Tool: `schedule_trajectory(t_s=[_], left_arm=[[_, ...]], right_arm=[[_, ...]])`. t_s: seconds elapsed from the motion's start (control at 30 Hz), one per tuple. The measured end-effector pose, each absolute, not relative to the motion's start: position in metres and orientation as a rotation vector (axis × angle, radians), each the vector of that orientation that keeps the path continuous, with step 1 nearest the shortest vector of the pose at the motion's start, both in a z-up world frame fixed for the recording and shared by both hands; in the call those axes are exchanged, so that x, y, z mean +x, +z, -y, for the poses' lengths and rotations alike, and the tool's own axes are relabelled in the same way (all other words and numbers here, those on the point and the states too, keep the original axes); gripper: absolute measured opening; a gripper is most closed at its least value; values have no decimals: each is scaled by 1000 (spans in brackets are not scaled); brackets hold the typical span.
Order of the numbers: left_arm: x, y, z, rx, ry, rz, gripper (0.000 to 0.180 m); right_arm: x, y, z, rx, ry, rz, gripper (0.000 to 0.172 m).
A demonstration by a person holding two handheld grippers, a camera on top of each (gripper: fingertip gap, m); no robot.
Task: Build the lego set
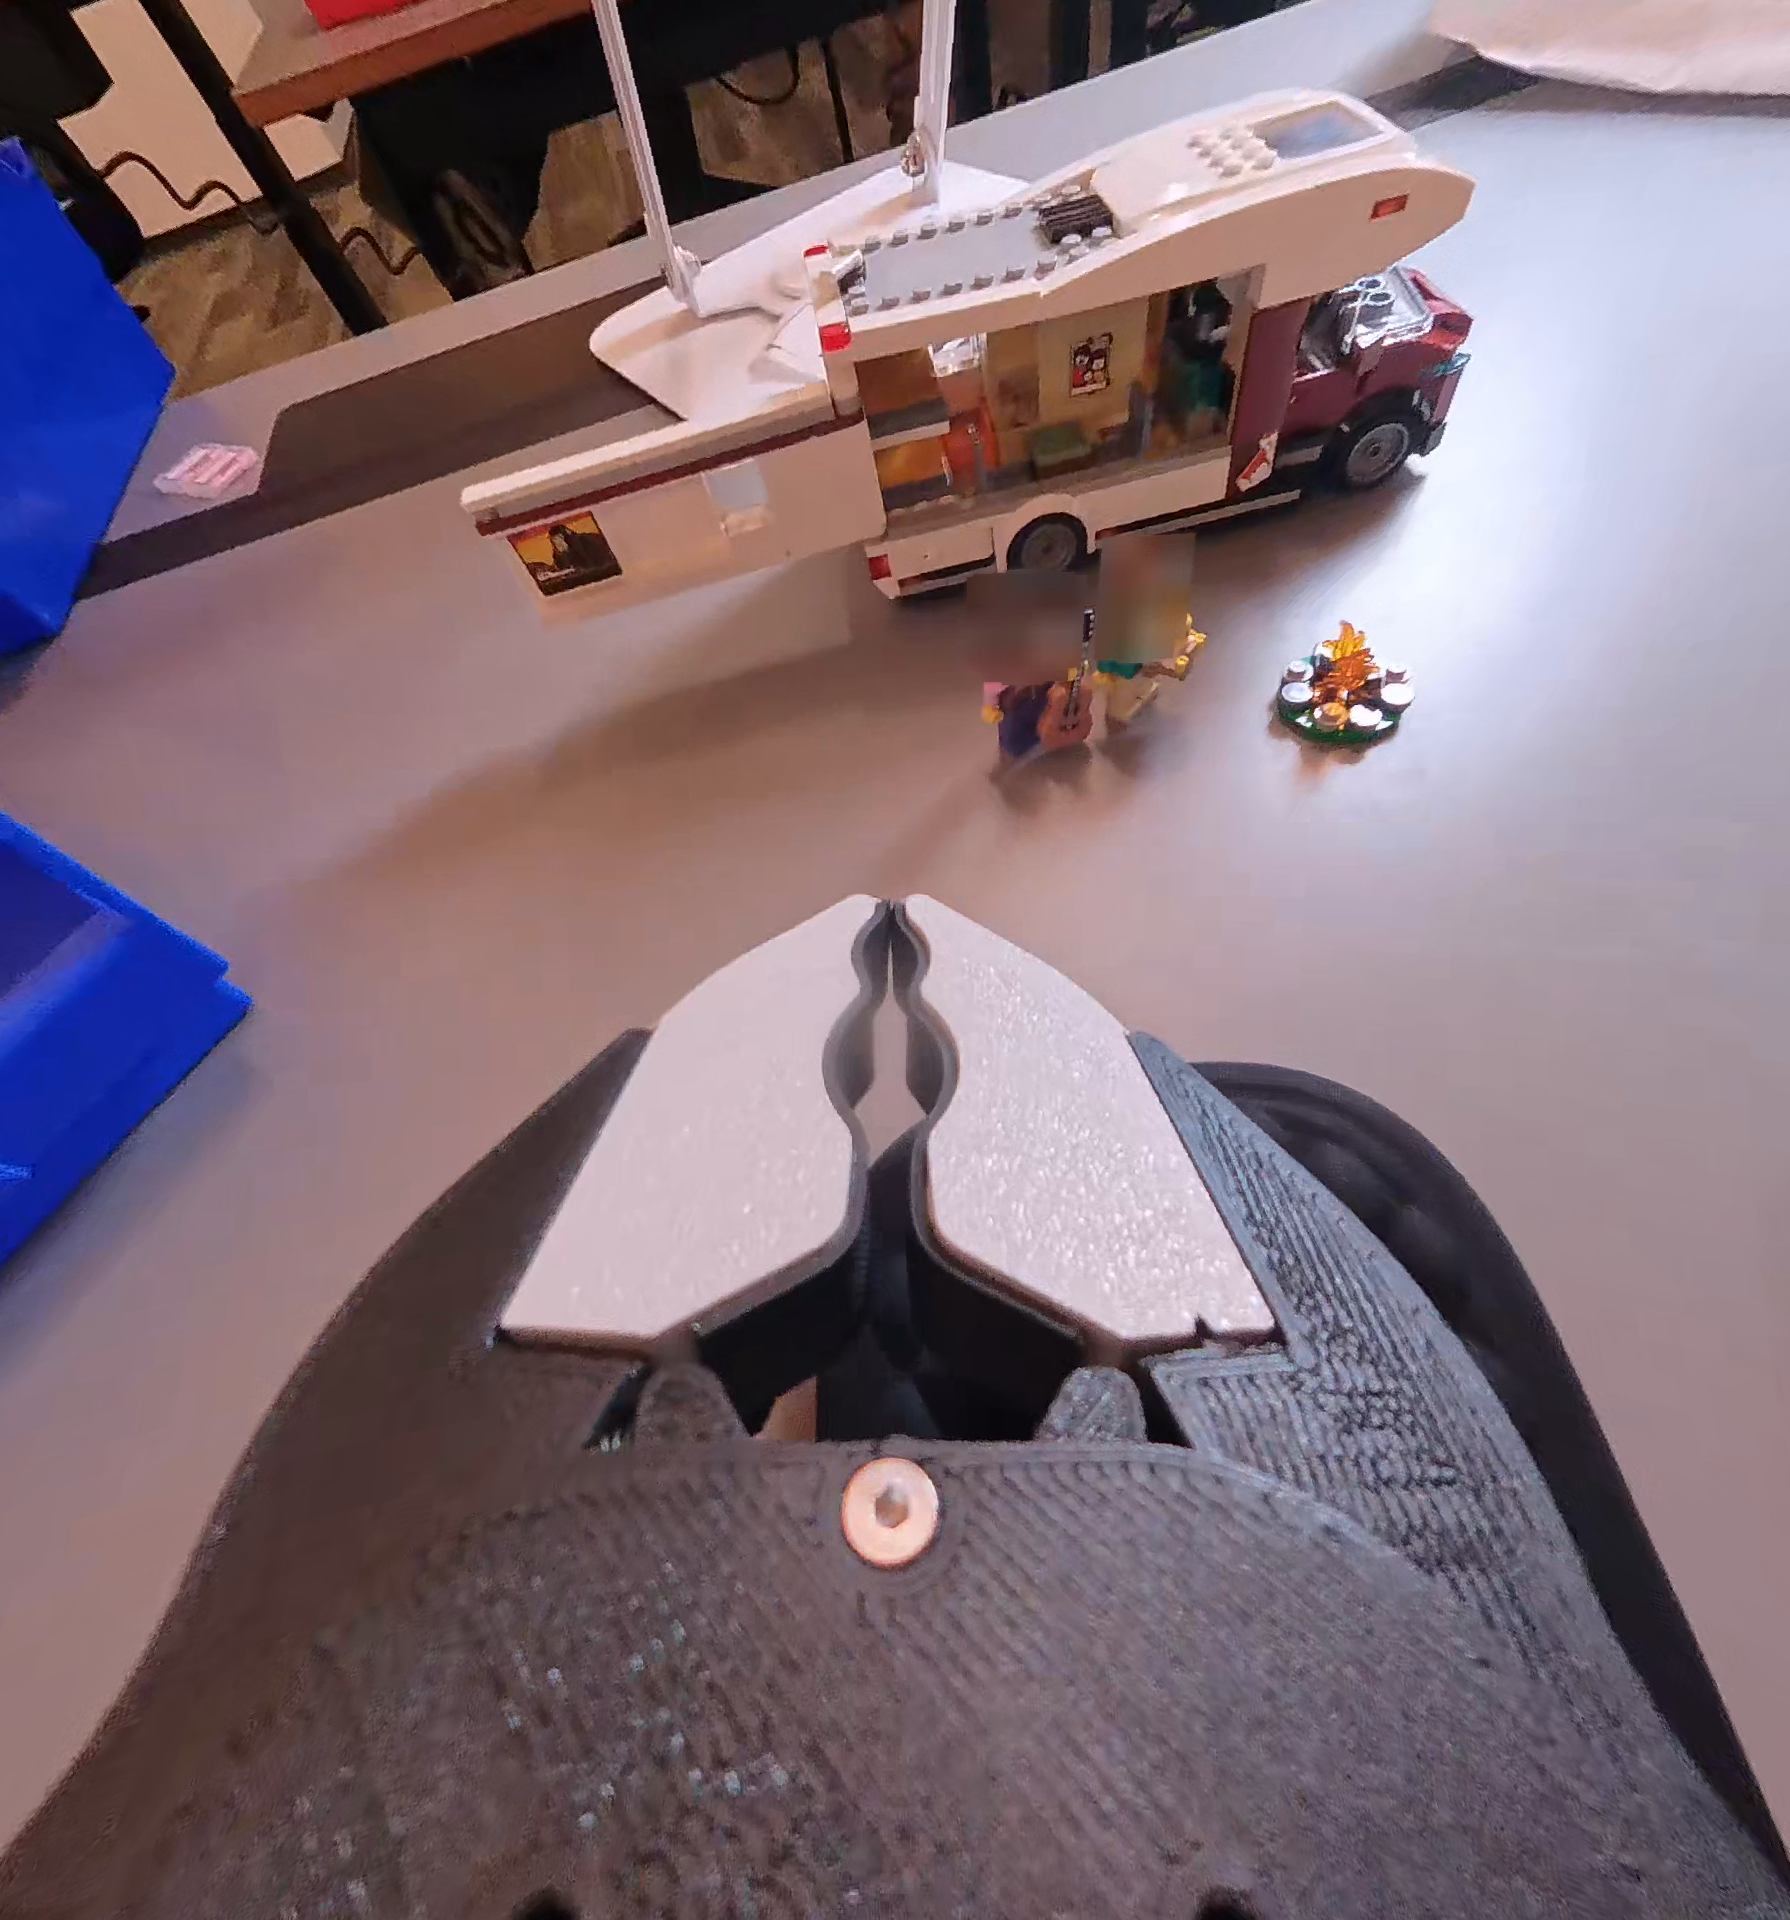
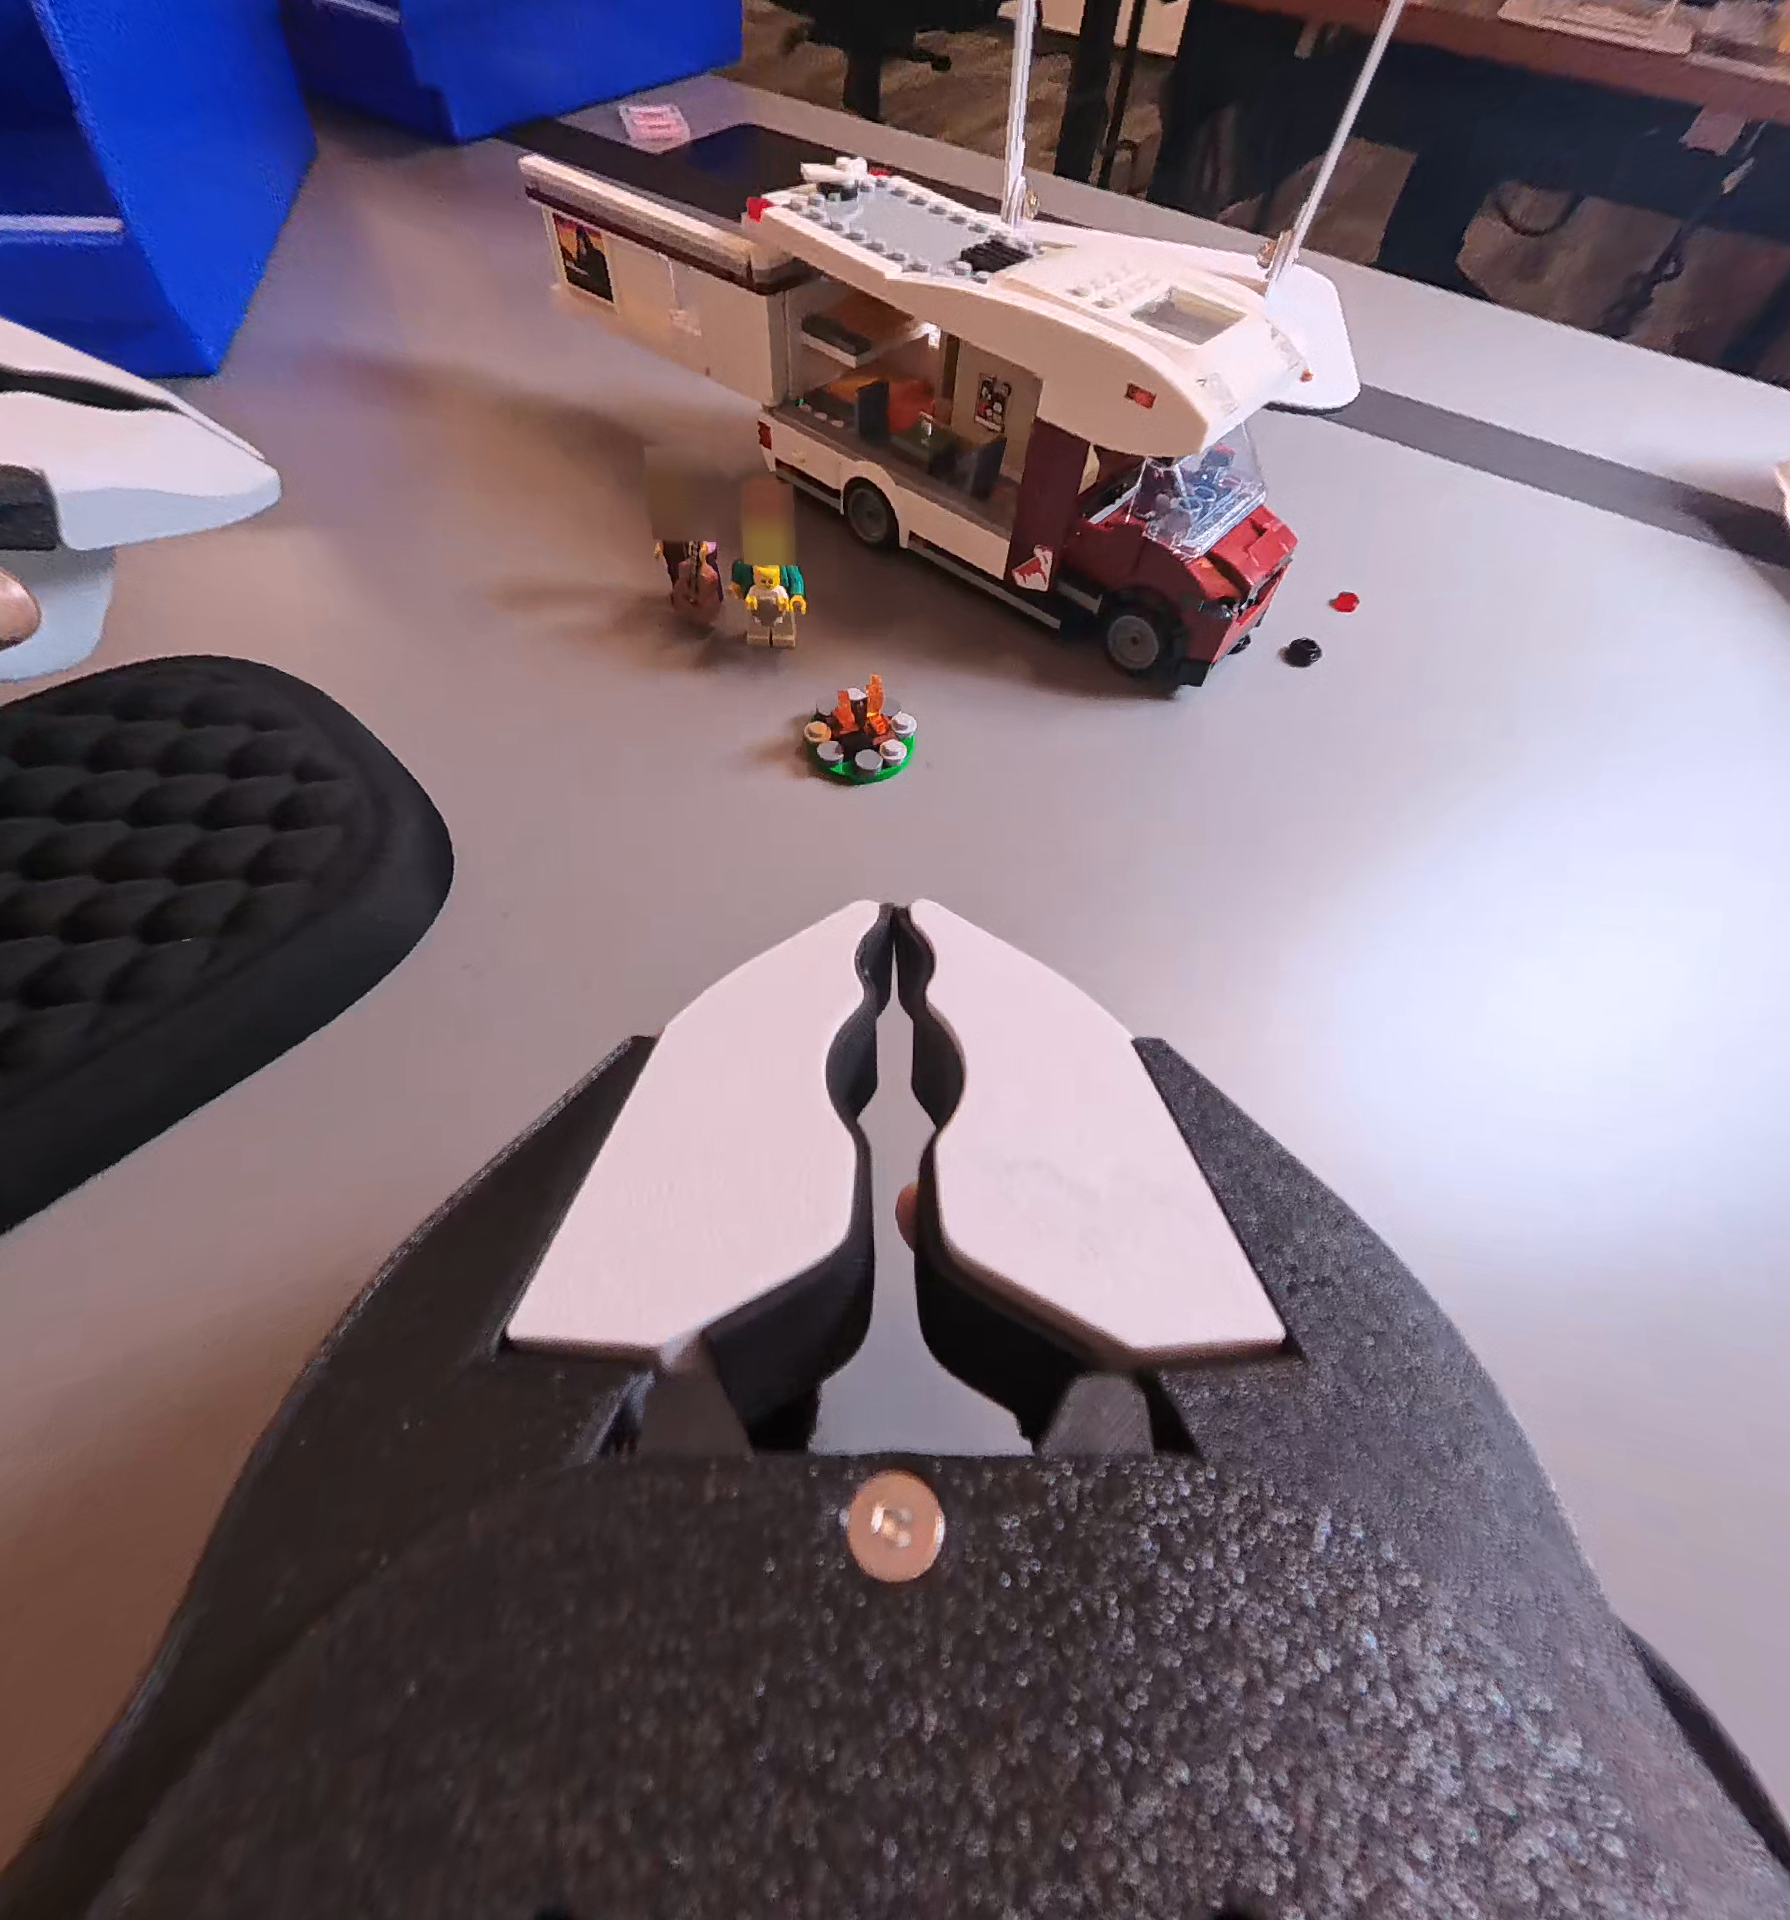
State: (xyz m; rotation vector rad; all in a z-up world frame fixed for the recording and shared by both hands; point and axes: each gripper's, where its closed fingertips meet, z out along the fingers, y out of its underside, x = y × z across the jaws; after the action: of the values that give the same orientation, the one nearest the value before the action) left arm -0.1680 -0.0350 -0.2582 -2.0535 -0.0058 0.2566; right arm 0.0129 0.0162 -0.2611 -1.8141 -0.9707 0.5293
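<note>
A white and dark red lego camper van [image 1: 1057,416] stands on the grey table [image 1: 558,831] with its side wall swung open; it also shows in the right wrist view [image 2: 974,416]. Two minifigures [image 1: 1088,686] stand in front of it, and show in the right wrist view [image 2: 740,587] too. A small campfire on a green round plate [image 1: 1343,691] sits to their right, seen also in the right wrist view [image 2: 860,738]. My left gripper [image 1: 896,906] is shut with nothing between the tips, well short of the figures. My right gripper [image 2: 896,909] is shut and bare, short of the campfire.
Blue bins [image 1: 18,416] stand at the left, seen too in the right wrist view [image 2: 122,156]. A small red stud [image 2: 1345,601] and a black round piece [image 2: 1301,651] lie by the van's front. The left gripper's body [image 2: 122,852] shows at the left edge. A white stand base [image 1: 704,343] sits behind the van.
</note>
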Motion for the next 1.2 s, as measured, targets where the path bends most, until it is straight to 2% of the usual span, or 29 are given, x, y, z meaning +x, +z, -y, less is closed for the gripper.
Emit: schedule_trajectory(t_s=[1.2], left_arm=[[-150, -263, 18, -2067, 377, -94, 0]], right_arm=[[12, -260, -25, -1822, 426, 981, 3]])
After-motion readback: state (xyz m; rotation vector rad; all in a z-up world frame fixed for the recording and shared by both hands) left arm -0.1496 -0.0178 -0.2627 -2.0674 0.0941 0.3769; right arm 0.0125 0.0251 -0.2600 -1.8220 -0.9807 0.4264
